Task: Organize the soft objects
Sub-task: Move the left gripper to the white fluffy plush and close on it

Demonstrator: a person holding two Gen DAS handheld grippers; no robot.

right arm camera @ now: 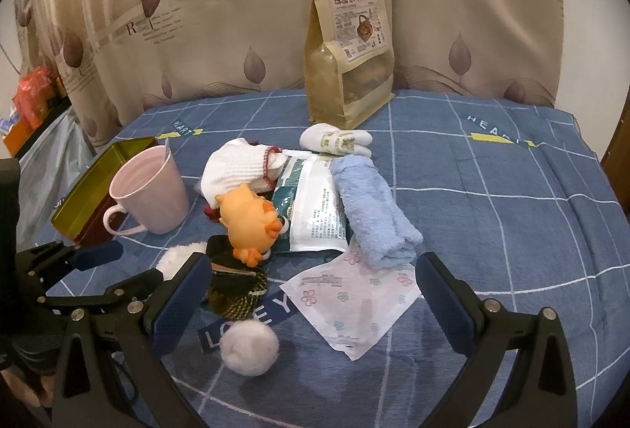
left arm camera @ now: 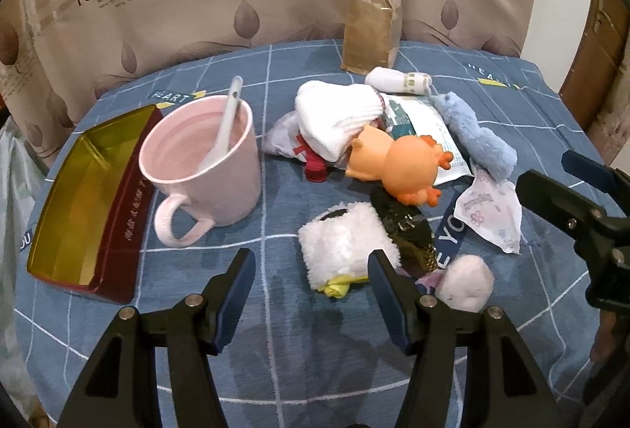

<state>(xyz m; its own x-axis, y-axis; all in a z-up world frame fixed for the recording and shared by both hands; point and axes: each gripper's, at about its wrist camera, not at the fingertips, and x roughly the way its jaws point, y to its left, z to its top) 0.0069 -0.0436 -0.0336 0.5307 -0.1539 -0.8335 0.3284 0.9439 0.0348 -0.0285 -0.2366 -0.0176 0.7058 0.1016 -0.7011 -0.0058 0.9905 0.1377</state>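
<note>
A pile of soft things lies mid-table: a white sock [left arm camera: 338, 121] [right arm camera: 240, 168], an orange rubber toy [left arm camera: 397, 164] [right arm camera: 248, 223], a rolled blue towel [left arm camera: 476, 136] [right arm camera: 374, 207], a fluffy white piece [left arm camera: 342, 243], a white pompom [left arm camera: 468, 282] [right arm camera: 248, 347], a small rolled white sock [left arm camera: 397, 79] [right arm camera: 334, 140] and a flowered tissue pack [left arm camera: 488, 215] [right arm camera: 350, 302]. My left gripper [left arm camera: 311, 262] is open and empty, just in front of the fluffy white piece. My right gripper [right arm camera: 311, 270] is open and empty, over the tissue pack.
A pink mug [left arm camera: 204, 160] [right arm camera: 149, 191] with a white spoon [left arm camera: 226, 121] stands left of the pile. An open red-and-gold tin [left arm camera: 90, 199] [right arm camera: 94, 184] lies further left. A tall brown snack bag [left arm camera: 374, 14] [right arm camera: 346, 50] stands at the back by the curtain.
</note>
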